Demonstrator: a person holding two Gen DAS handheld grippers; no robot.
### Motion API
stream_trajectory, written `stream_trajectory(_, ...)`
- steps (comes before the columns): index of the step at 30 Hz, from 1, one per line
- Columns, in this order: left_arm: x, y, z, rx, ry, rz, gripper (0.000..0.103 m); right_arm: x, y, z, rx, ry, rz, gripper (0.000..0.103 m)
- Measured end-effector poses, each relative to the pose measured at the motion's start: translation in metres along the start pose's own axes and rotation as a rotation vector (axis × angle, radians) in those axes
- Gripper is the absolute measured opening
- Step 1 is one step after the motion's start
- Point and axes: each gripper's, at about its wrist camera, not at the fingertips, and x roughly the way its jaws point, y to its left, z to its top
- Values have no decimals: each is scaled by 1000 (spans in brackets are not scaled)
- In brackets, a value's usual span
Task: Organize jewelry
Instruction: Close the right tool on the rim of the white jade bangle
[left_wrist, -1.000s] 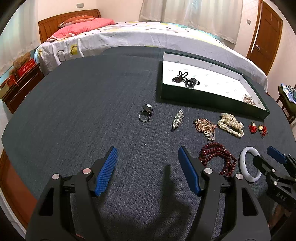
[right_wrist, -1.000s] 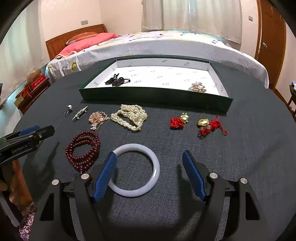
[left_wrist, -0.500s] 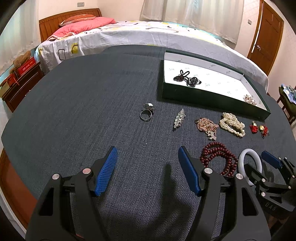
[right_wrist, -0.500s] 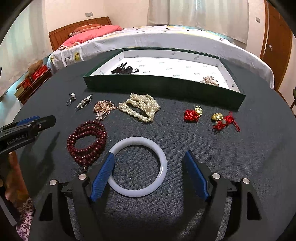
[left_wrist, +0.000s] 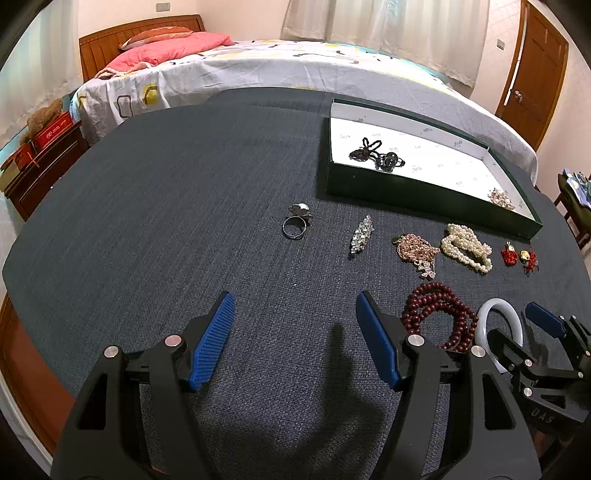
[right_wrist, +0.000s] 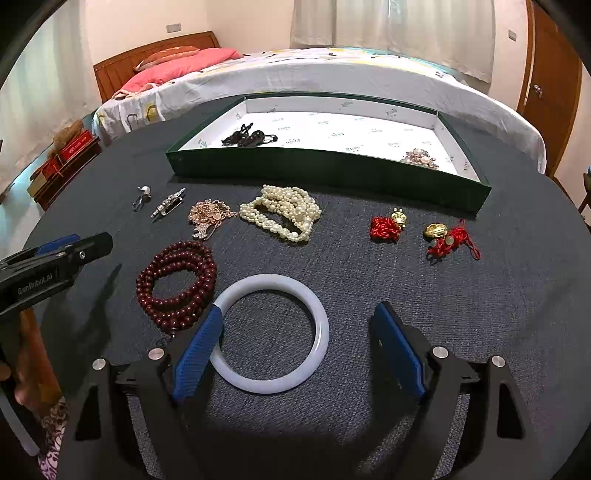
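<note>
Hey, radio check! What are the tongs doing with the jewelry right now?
Both tongs open. Right tongs just widened around white bangle, not gripping. Left tongs idle over bare cloth. Red beads crowd the bangle.

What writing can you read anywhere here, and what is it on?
"GenRobot.AI": on the side of the left gripper, seen from the right wrist camera.
"DAS": faint raised letters on the body of the right gripper, seen from the left wrist camera.
Small repeated print on the white lining of the green box: too small to read.
Red box beside the bed: lettering blurred.
</note>
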Motion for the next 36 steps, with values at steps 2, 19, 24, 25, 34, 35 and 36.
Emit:
stream_trajectory(2,1,0,0,-1,1,0,67,0,1,0,-5,1,-5,82)
stream_trajectory(19,0,2,-1,-1,3,8,67,-3,14,-1,-66,-14,-25,85)
stream_trajectory(24,0,3,-1,-4,7,10,67,4,16,-5,-75,4,-21,85)
stream_trajectory(25,1,2,-2,-4,8,11,67,4,15,-5,-73,4,-18,85)
stream_trajectory(34,2,0,-3,-3,13,7,67,-1,-9,-6,-20,-17,-11,68)
stream_trajectory(35,2,-2,-3,1,13,7,67,-1,-11,-6,-14,-17,-20,68)
stream_trajectory(36,2,-3,-3,4,12,7,67,-1,-15,-6,-2,-21,-21,68)
